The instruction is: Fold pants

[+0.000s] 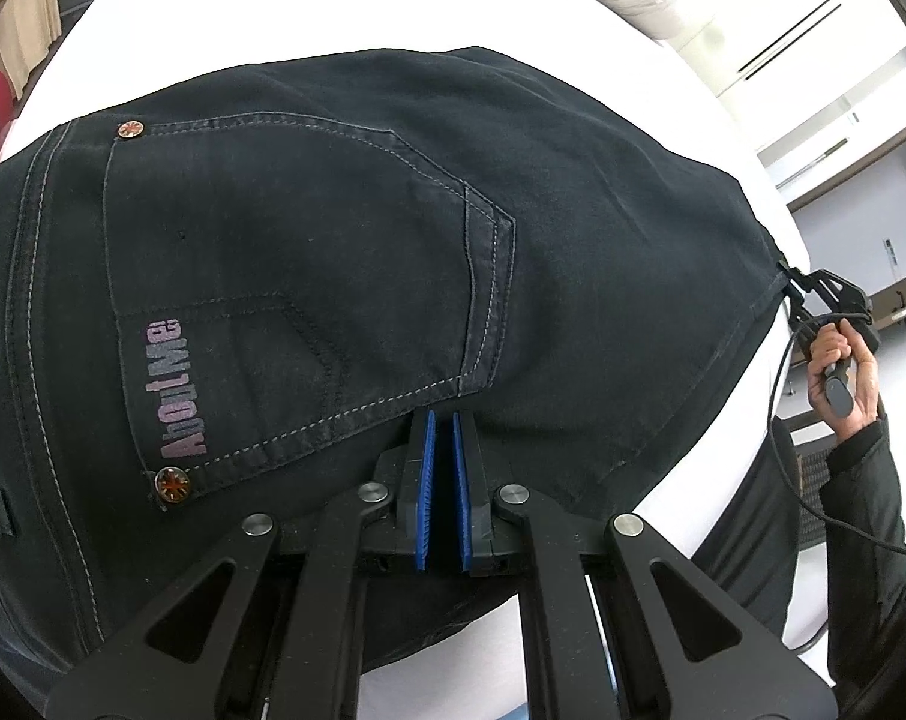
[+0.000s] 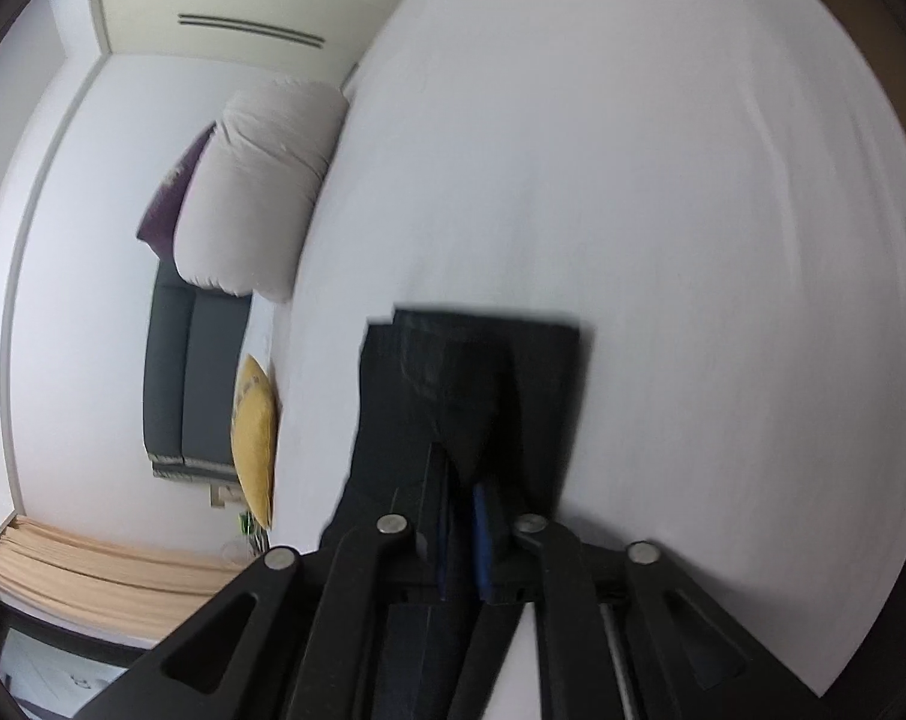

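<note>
Left wrist view first: my left gripper [image 1: 444, 420] has its blue pads [image 1: 426, 492] pressed almost together, tips against the dark pants [image 1: 345, 228] just below the back pocket [image 1: 285, 276]; whether cloth is caught between them I cannot tell. Beyond, the pants lie spread on the white bed [image 1: 273, 12], the pocket's pink lettering [image 1: 180, 390] and a copper rivet [image 1: 172, 483] nearest me. At the far right edge of the fabric, my right hand [image 1: 843, 372] holds the other tool against the hem. From the right wrist view, my right gripper [image 2: 462, 480] pinches a fold of the dark cloth [image 2: 471, 372] between its jaws. Farther off sit a pale pillow [image 2: 261, 192] and a yellow cushion [image 2: 254, 438].
</note>
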Tool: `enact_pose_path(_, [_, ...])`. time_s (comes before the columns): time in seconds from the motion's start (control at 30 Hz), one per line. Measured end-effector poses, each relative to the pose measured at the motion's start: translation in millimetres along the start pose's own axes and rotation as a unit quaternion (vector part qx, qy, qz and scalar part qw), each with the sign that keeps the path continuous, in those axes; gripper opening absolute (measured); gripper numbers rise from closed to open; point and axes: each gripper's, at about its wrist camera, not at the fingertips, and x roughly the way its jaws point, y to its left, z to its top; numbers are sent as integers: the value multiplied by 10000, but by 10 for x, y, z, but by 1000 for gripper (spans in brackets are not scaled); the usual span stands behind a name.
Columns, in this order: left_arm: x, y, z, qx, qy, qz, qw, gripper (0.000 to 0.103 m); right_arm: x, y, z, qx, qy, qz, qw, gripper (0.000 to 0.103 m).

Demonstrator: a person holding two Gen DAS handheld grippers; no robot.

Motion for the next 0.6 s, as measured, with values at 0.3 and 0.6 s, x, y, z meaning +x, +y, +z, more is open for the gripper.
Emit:
enact_pose_path(0.3, [-2,72,-32,-38,-21,-28,10000,6,244,-172,312,753,131,755,9942,12])
enact_pose_path(0.6, [2,87,-18,-45,-48,-64,10000,6,-63,43,290,129,-669,211,9975,9])
